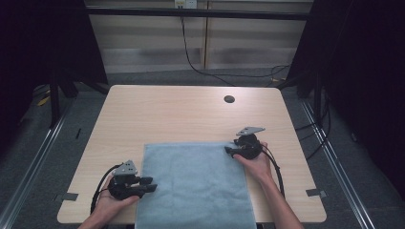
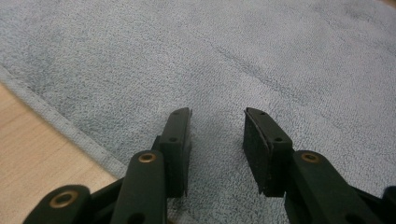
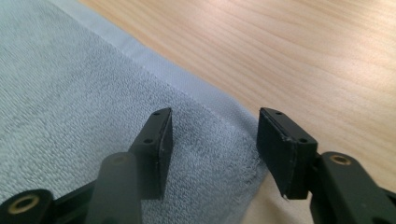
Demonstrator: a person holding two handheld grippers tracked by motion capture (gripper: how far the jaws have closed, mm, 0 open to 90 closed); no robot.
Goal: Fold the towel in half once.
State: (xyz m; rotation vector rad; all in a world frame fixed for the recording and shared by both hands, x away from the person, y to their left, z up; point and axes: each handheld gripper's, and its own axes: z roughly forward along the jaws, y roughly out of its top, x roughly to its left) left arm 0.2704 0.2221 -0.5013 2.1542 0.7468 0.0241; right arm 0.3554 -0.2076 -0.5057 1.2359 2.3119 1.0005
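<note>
High view: the towel (image 1: 193, 186) is being approached at opposite edges by the left gripper (image 1: 152, 184) and right gripper (image 1: 228, 150), jaws parted, nothing held; a shallow bite is risking the hem being missed.

Two black tools, left tool (image 1: 149, 183) and right tool (image 1: 230, 150): grey three-cornered top plates, brass rivets, ribbed pads, black trailing cables. Forearms bare.

table (image 1: 143, 114): light wood | on it: grey-blue towel (image 1: 191, 181), flat

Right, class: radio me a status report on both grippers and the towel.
Left gripper open, over towel's left edge. Right gripper open, at far right corner. Towel flat on table, not gripped. Nothing in the way.
</note>
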